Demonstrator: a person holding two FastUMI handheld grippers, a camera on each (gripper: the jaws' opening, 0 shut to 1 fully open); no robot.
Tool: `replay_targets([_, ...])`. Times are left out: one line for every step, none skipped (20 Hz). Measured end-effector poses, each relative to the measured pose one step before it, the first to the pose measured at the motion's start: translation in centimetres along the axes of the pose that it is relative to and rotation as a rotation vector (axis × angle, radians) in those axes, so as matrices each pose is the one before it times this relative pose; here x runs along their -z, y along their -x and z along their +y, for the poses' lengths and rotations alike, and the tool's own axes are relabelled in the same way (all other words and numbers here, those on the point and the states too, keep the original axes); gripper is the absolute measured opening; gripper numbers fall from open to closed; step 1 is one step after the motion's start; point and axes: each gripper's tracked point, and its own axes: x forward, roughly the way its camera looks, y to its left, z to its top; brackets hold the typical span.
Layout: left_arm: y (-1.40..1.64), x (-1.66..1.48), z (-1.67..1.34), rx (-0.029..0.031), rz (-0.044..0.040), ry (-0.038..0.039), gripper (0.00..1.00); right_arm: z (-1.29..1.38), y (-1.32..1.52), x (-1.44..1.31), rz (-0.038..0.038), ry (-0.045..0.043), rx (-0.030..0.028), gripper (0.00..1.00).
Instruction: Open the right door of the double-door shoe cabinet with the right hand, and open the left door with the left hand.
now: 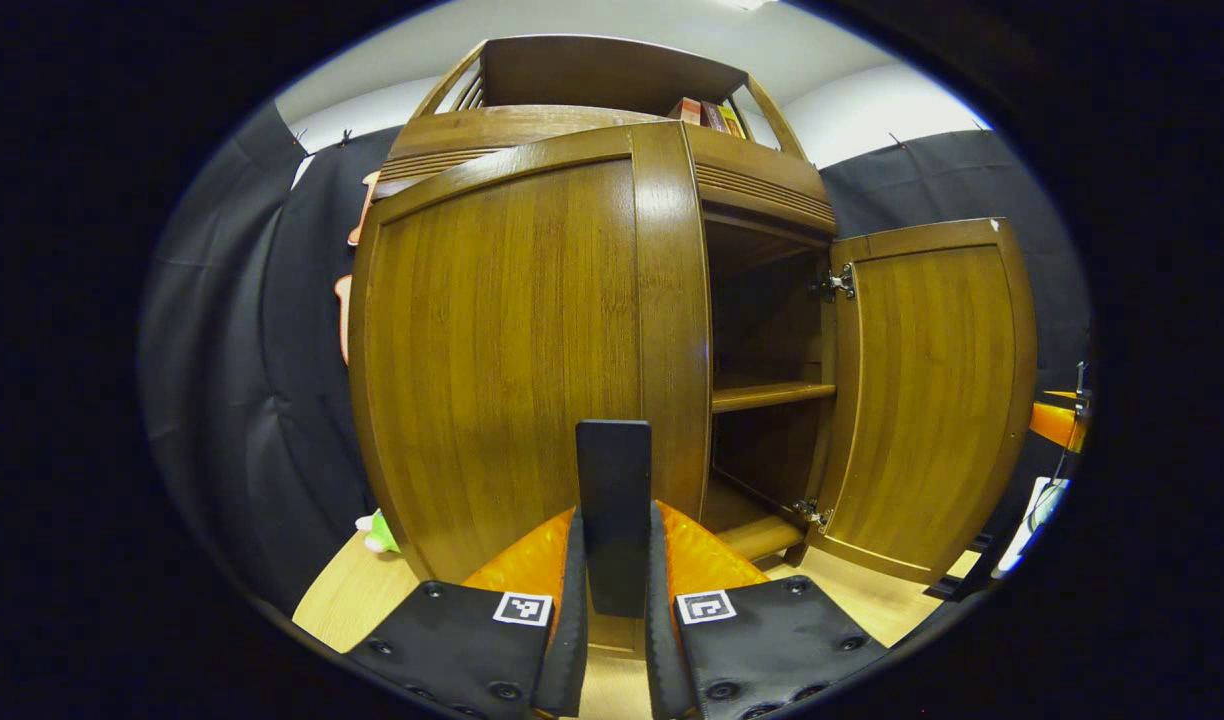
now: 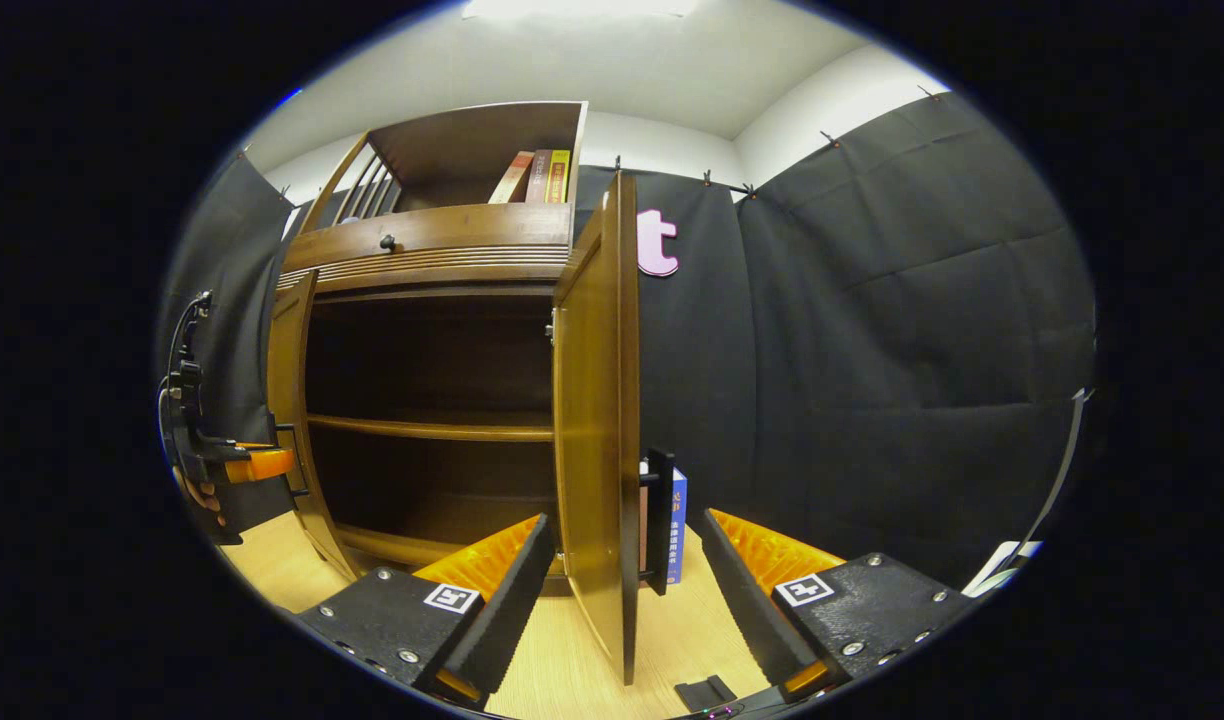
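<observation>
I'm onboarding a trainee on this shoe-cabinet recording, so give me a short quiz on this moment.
1. True or false: the right door hangs open.
2. The jaws of the left gripper press on what? A) the left door's handle B) a shelf C) a book
3. Fill in: the jaws of the right gripper stand ___, one on each side of the right door's edge.
Key: 1 true; 2 A; 3 open.

Left door point(image 1: 517, 360) shut, handle point(image 1: 613, 510) between left claw point(image 1: 613, 560) fingers. Right door point(image 2: 600, 420) swung wide, edge-on between right claw point(image 2: 622, 580) fingers, its handle point(image 2: 659, 520) on outer side. Shelf point(image 2: 427, 428) inside cabinet point(image 2: 442, 250); books point(image 2: 534, 177) on top.
</observation>
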Motion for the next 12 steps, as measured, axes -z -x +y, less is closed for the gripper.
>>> replay_targets([-0.016, 0.023, -0.023, 0.00033, -0.00134, -0.00119, 0.31, 0.349, -0.142, -0.222, -0.00072, 0.00163, -0.00499, 0.92])
replay_targets([0.022, -0.005, 0.019, 0.00144, -0.00039, 0.00063, 0.31, 0.462, -0.094, -0.222, -0.00172, -0.00061, -0.00616, 0.92])
replay_targets([0.024, -0.02, 0.011, 0.00199, -0.00048, 0.00132, 0.31, 0.363, -0.035, -0.078, -0.00155, -0.00147, -0.00718, 0.92])
replay_targets([0.0, -0.007, -0.076, 0.00261, -0.0003, 0.00037, 0.33, 0.455, -0.01, -0.071, -0.00124, -0.00092, -0.00732, 0.92])
replay_targets([0.03, 0.007, 0.02, 0.00195, -0.00241, 0.00345, 0.31, 0.505, -0.016, 0.003, 0.00001, 0.00154, -0.00781, 0.92])
replay_targets([0.014, -0.011, -0.086, 0.002, -0.00406, 0.00358, 0.31, 0.519, 0.062, -0.054, -0.00125, 0.00338, -0.00528, 0.92])
replay_targets([-0.01, -0.063, -0.01, 0.00171, -0.00287, 0.00222, 0.31, 0.348, 0.072, 0.018, -0.00084, 0.00484, -0.00612, 0.92])
replay_targets([0.05, -0.023, -0.008, 0.00033, -0.00266, 0.00158, 0.3, 0.436, -0.024, -0.15, -0.00118, 0.00434, -0.0059, 0.92])
replay_targets([-0.059, -0.042, -0.018, 0.00003, -0.00139, -0.00046, 0.31, 0.516, -0.075, -0.112, -0.00152, 0.00341, -0.00732, 0.92])
replay_targets([0.049, 0.004, 0.034, -0.00094, -0.00081, -0.00063, 0.31, 0.396, 0.028, -0.083, -0.00198, 0.00141, -0.00506, 0.92])
replay_targets([-0.009, -0.01, 0.042, 0.0003, -0.00076, -0.00211, 0.3, 0.379, -0.084, -0.123, -0.00197, -0.0003, -0.00494, 0.92])
replay_targets([-0.012, -0.062, 0.003, 0.00091, 0.0, -0.00317, 0.3, 0.411, -0.051, -0.131, -0.0019, -0.00074, -0.00577, 0.92])
